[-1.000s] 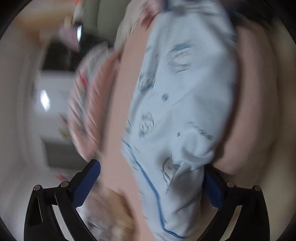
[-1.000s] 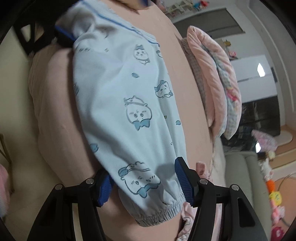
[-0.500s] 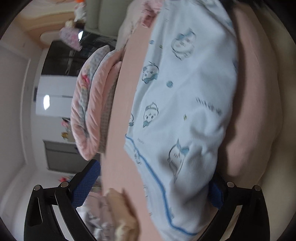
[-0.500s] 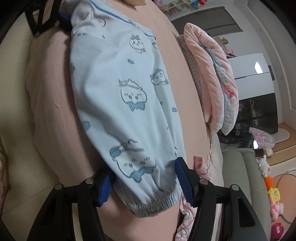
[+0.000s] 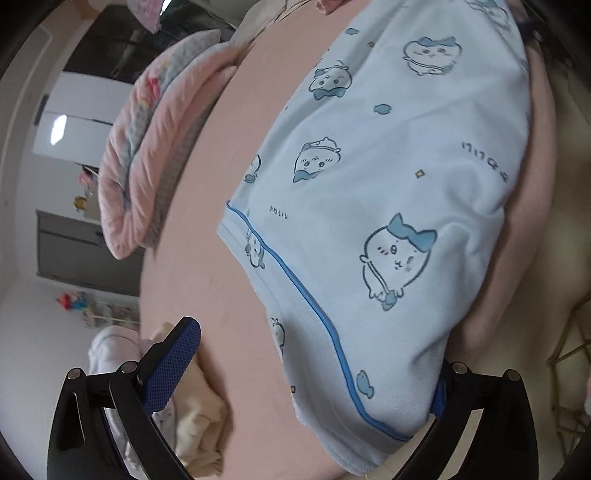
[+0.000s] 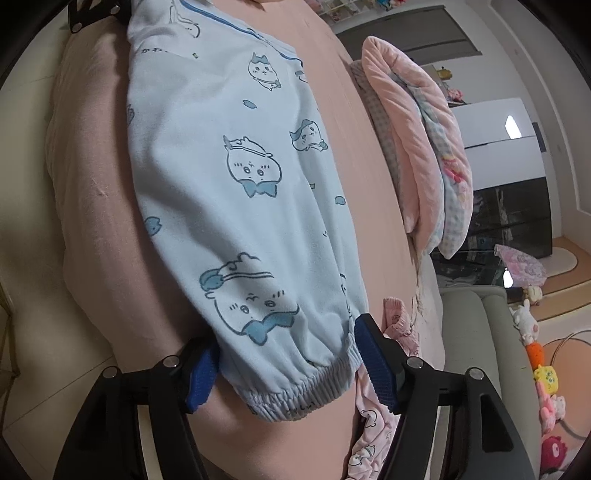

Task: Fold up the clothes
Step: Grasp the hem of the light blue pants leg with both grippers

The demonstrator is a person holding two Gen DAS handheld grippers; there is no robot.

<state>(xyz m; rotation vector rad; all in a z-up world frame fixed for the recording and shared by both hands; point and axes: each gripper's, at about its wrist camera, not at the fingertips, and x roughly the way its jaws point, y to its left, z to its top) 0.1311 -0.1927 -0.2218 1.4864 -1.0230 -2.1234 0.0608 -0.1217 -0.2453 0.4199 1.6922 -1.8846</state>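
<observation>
The pale blue pyjama garment (image 6: 236,206) under my tools is soft, matt brushed cloth printed with cartoon figures, piped with a smoother blue trim and gathered into a puckered elastic cuff (image 6: 295,384) at six o'clock. The pink sheet (image 5: 207,229) beneath it is plain matt fabric. At ten o'clock in my left view, the folded quilt (image 5: 147,147) looks plush and stitched. My fingers (image 6: 380,365) are matt black plastic with blue, finely dimpled rubbery pads.

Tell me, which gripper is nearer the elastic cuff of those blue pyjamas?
Right. The right gripper straddles the elastic cuff, jaws opening around it; the left gripper is at the garment's far end.
</observation>
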